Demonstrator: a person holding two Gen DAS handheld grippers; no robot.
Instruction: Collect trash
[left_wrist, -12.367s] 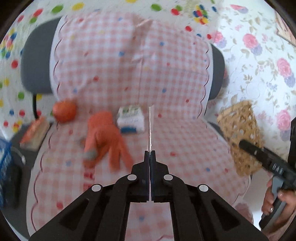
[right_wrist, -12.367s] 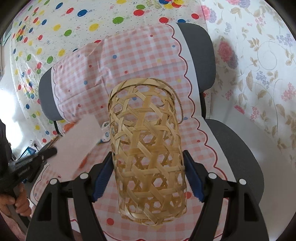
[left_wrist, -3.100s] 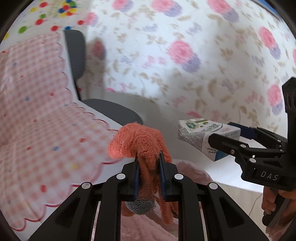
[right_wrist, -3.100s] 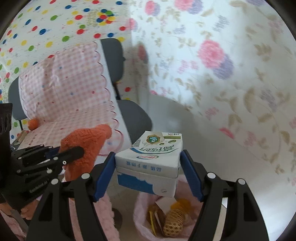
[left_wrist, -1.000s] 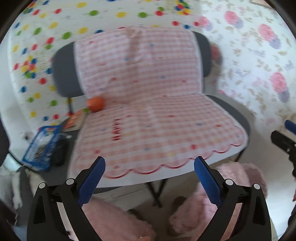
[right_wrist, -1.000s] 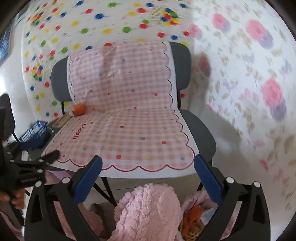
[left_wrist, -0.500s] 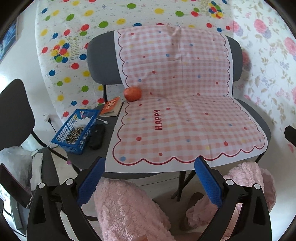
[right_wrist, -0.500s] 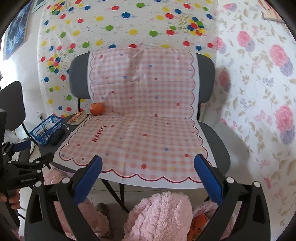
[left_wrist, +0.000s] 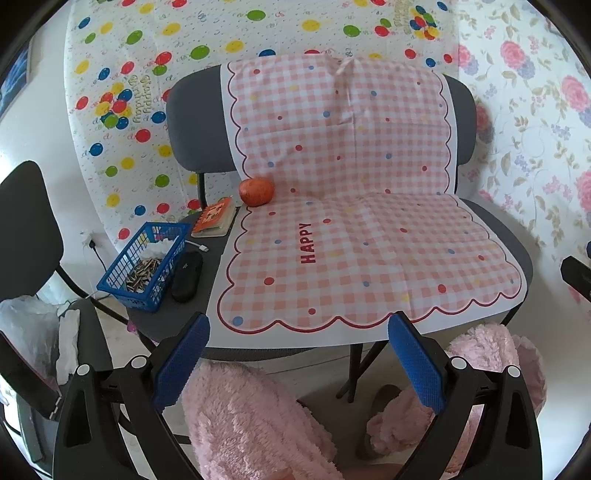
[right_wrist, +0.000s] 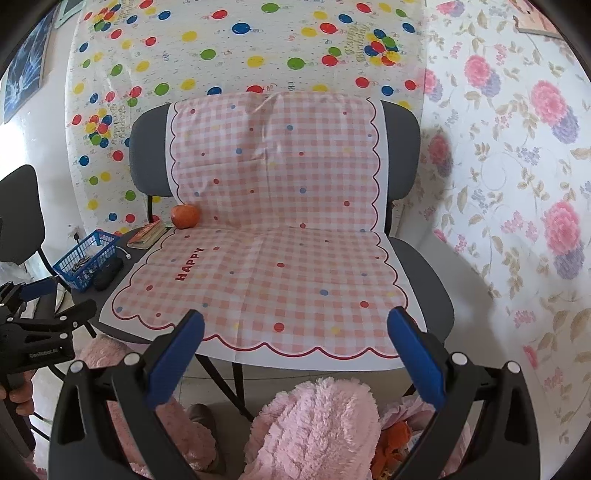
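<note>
Both grippers' fingers (left_wrist: 415, 363) wide apart, empty, facing chair w/ orange (left_wrist: 256, 191).

Orange glove (right_wrist: 393, 439) and other trash sit low in the bin at bottom right of the right wrist view, mostly hidden behind pink fluffy fabric.
</note>
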